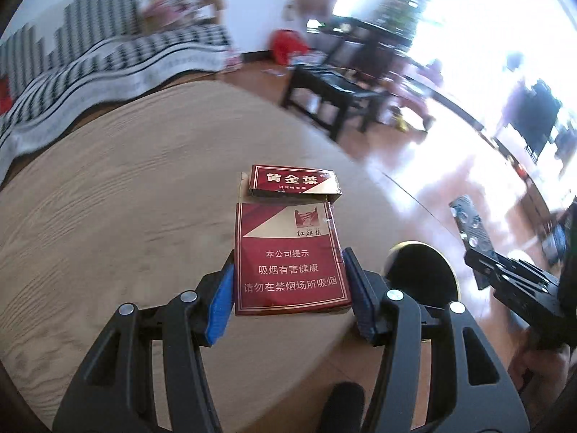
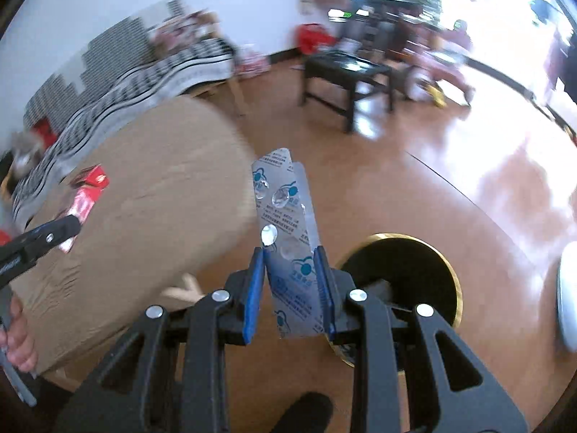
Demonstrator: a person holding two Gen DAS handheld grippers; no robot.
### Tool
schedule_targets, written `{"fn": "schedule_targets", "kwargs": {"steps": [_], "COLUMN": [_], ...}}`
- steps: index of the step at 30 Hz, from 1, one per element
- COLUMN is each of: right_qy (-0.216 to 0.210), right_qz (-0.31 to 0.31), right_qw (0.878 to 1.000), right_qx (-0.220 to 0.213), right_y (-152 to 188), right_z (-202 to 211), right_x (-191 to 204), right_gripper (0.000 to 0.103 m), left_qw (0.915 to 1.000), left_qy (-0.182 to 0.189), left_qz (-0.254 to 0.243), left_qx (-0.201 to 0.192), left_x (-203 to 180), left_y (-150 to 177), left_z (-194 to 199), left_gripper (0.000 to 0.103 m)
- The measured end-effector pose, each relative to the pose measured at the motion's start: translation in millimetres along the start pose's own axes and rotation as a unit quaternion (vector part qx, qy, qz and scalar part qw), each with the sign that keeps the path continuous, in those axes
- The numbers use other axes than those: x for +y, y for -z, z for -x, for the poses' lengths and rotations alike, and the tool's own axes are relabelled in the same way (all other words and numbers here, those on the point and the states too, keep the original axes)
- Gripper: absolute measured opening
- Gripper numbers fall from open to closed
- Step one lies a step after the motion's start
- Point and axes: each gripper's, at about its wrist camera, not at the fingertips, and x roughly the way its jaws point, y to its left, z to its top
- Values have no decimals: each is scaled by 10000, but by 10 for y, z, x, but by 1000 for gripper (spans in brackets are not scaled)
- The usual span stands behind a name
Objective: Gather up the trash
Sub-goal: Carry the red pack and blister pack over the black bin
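Carry-to-bin step, as I read it. Pack (image 1: 288,252) is pinched flat between my left claw (image 1: 288,288) pads, lower half gripped, flip lid hanging open at 12 o'clock. Blister strip (image 2: 285,238) is clamped in my right claw (image 2: 290,285), jaws narrow, strip bowed and sticking up toward 12.

Doing it well: keep both grips firm, no regrip mid-air; the strip is thin and slick, so it could slide out if tilted hard. Get each claw over the bin mouth before opening, one at a time so they don't collide.

Bin (image 2: 407,274), black with gold rim, sits on the floor: at 4 o'clock of the strip, just behind my right claw; at 3 o'clock of the pack in the left view. Bench (image 1: 108,180) lies under the pack; from the right view it's at 9 o'clock, left claw over it. Background blurred, nothing else readable.
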Motion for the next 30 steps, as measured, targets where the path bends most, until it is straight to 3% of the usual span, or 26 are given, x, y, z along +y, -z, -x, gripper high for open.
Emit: {"fn": "schedule_targets", "kwargs": {"steps": [7,14,20,30], "right_qy": [192,244,197,246], "right_qz": [-909,-1329,-1524,-1556], "right_qw": [9957,9906,9869,9856], "right_qx": [1,210,499,608], "right_y": [186,371,412,376], "right_z": [50,-106,-369,-500], "right_x": [-922,-1417,-1603,-1687], "right_gripper": [28,28,28,29], "left_qw": [9973,9923,9881,9811], "left_qy": [520,757,774,771], "left_qz": [-504,-941,-1261,-1645], "left_qx": [126,284,411,666], "left_x": [-965,-1576,-1750,-1909], "left_y": [4,35,-21,61], "left_z": [-305,-601,-924,-1258], "left_gripper": [55,55,55,55]}}
